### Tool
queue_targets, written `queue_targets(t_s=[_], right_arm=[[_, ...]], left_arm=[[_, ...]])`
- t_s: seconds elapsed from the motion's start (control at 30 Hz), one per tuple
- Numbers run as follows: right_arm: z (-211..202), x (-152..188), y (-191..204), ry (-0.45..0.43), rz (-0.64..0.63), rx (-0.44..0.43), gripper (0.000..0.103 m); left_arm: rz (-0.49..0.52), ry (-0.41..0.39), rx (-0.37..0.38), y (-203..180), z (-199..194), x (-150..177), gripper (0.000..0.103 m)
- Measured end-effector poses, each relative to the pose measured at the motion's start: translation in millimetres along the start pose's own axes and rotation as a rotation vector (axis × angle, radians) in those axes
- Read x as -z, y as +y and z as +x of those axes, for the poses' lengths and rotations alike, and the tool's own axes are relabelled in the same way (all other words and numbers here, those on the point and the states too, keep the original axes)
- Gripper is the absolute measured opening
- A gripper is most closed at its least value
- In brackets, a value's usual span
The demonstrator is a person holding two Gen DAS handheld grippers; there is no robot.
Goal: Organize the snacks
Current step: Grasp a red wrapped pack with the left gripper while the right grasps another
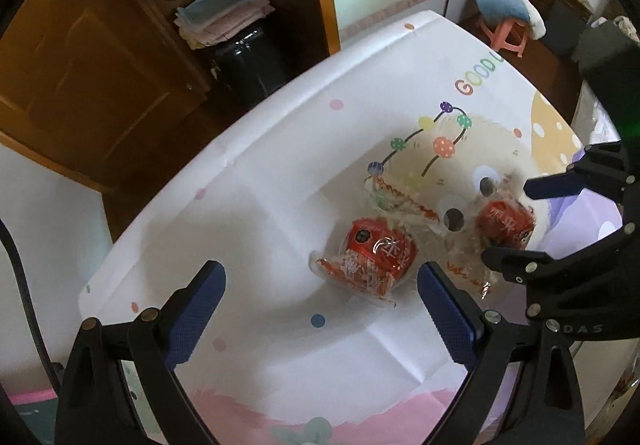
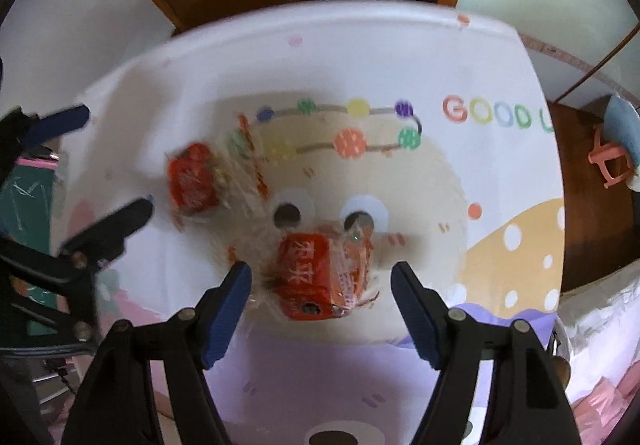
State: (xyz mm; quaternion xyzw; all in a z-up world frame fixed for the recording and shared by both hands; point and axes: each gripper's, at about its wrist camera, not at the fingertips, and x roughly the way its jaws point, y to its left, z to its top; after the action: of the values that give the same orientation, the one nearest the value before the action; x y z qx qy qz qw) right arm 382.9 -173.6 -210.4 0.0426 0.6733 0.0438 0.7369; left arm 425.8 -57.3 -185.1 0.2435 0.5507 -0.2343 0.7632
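Two red snack packs in clear wrappers lie on the cartoon-print table cover (image 1: 280,205). The first snack (image 1: 372,249) lies just ahead of my open left gripper (image 1: 320,297), nearer its right finger; it also shows in the right wrist view (image 2: 192,181). The second snack (image 2: 316,277) lies between the tips of my open right gripper (image 2: 320,297), untouched by the pads; it also shows in the left wrist view (image 1: 506,223). The right gripper (image 1: 508,225) also shows in the left wrist view, and the left gripper (image 2: 108,161) in the right wrist view.
A wooden door and shelf unit (image 1: 120,65) with folded cloths stand beyond the table's far edge. A pink stool (image 1: 506,33) with a blue cushion stands at the far right. An empty clear wrapper (image 1: 396,197) lies between the snacks.
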Motion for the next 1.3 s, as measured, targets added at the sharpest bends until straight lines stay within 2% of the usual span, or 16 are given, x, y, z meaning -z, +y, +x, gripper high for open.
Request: queue_targets(t_s=[0.27, 0.47, 0.53, 0.6, 0.7, 0.83, 0.87, 0.9, 1.0, 1.13, 1.3], right_arm=[[4.9, 7.7, 0.9, 0.012, -0.029, 0.003, 0.062], [4.1, 18.5, -7.6, 0.029, -0.015, -0.018, 0.063], [3.8, 19.2, -11.0, 0.033, -0.002, -0.027, 0.064], [4.3, 20.4, -14.8, 0.039, 0.016, -0.032, 0.065], [6.1, 21.3, -19.3, 0.053, 0.047, -0.042, 0.067], [9.2, 16.8, -30.4, 0.063, 0.055, -0.047, 0.067], [10.9, 15.1, -30.8, 0.066, 0.055, -0.048, 0.066], [11.1, 15.0, -31.2, 0.067, 0.053, -0.050, 0.060], [10.3, 16.7, -29.3, 0.068, 0.045, -0.056, 0.056], [4.5, 22.5, -22.5, 0.046, 0.044, -0.061, 0.055], [-26.7, 29.6, -18.8, 0.001, 0.030, -0.090, 0.055]], left_arm=[[0.043, 0.046, 0.080, -10.0, 25.1, -7.8, 0.096], [0.056, 0.082, 0.099, -15.9, 44.6, -11.2, 0.095], [0.059, 0.090, 0.104, -18.3, 49.4, -12.0, 0.091], [0.059, 0.096, 0.109, -20.3, 53.0, -13.4, 0.078], [0.054, 0.106, 0.128, -22.6, 58.2, -15.1, 0.070], [0.042, 0.089, 0.141, -24.3, 54.8, -12.0, 0.056], [0.036, 0.087, 0.151, -23.7, 52.8, -11.2, 0.049], [0.031, 0.084, 0.145, -24.4, 51.9, -9.1, 0.048], [0.006, 0.089, 0.106, -27.1, 47.1, -4.7, 0.047], [-0.034, 0.097, 0.075, -26.2, 31.8, 1.9, 0.047], [-0.105, 0.059, 0.038, -19.2, -16.3, 13.3, 0.047]])
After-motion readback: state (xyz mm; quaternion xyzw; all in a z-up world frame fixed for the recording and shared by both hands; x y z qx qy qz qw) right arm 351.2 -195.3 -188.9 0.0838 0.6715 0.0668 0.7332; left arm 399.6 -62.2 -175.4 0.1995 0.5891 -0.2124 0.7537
